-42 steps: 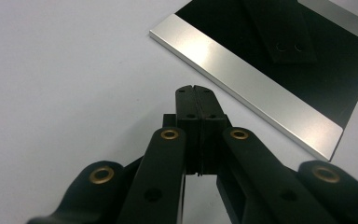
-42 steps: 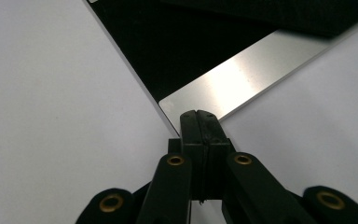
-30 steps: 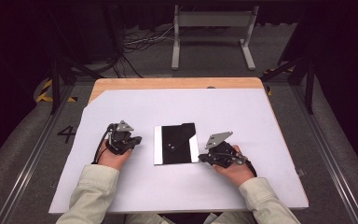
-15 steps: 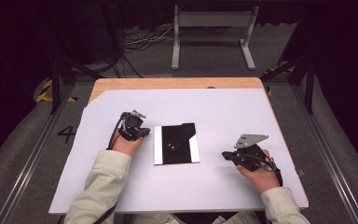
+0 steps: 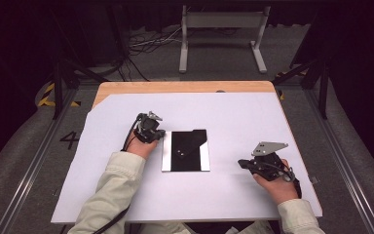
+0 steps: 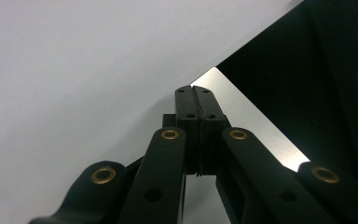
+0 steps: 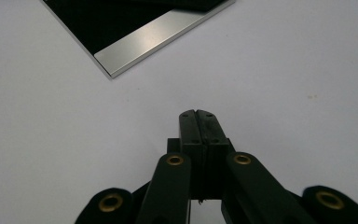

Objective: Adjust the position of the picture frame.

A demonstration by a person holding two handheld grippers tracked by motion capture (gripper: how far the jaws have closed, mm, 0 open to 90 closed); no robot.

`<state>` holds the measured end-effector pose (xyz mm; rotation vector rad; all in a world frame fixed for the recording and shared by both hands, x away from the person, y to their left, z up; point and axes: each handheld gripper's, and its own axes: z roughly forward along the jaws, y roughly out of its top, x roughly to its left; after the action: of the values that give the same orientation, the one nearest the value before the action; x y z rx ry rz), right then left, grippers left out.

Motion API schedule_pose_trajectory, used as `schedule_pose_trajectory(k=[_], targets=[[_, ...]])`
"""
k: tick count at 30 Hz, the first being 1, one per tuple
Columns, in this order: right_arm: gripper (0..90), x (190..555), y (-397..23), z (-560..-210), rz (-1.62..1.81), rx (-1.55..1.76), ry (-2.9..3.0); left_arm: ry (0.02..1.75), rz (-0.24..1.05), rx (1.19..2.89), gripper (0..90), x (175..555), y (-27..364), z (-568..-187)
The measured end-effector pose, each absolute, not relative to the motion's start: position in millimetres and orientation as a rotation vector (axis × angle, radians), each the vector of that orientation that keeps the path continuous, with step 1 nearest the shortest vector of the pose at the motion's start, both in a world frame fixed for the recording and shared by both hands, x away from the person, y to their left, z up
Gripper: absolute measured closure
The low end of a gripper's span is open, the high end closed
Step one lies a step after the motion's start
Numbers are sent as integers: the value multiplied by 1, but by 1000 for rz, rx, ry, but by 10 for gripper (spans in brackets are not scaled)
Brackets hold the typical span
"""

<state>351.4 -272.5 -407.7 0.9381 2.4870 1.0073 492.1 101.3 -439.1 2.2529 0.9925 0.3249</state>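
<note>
A flat square plate (image 5: 186, 150), black in the middle with silver strips along its left and right sides, lies on the white table sheet (image 5: 224, 117). A black flap lies folded across its upper right part. My left gripper (image 5: 157, 136) is shut and empty, its tips at the plate's upper left corner (image 6: 208, 77). My right gripper (image 5: 241, 163) is shut and empty, low over the sheet to the right of the plate, tips pointing left toward it. In the right gripper view the plate's silver edge (image 7: 158, 37) lies ahead of the shut tips (image 7: 199, 115).
The white sheet covers a wooden table whose far edge (image 5: 185, 87) shows bare. A metal stand (image 5: 221, 34) and cables lie on the floor beyond. Rails run along both sides of the table.
My left gripper moved right and a little away, up to the plate's upper left corner. My right gripper moved right, away from the plate's edge. Both stayed shut.
</note>
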Motion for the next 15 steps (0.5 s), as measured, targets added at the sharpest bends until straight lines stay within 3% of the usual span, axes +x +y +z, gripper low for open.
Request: schedule_pose_trajectory(k=[11, 15], targets=[[898, 347, -277, -408, 1006, 957, 2493, 796, 258, 2277, 900, 492, 47, -441], [898, 348, -270, -412, 993, 918, 2533, 768, 226, 2249, 900, 488, 47, -439]])
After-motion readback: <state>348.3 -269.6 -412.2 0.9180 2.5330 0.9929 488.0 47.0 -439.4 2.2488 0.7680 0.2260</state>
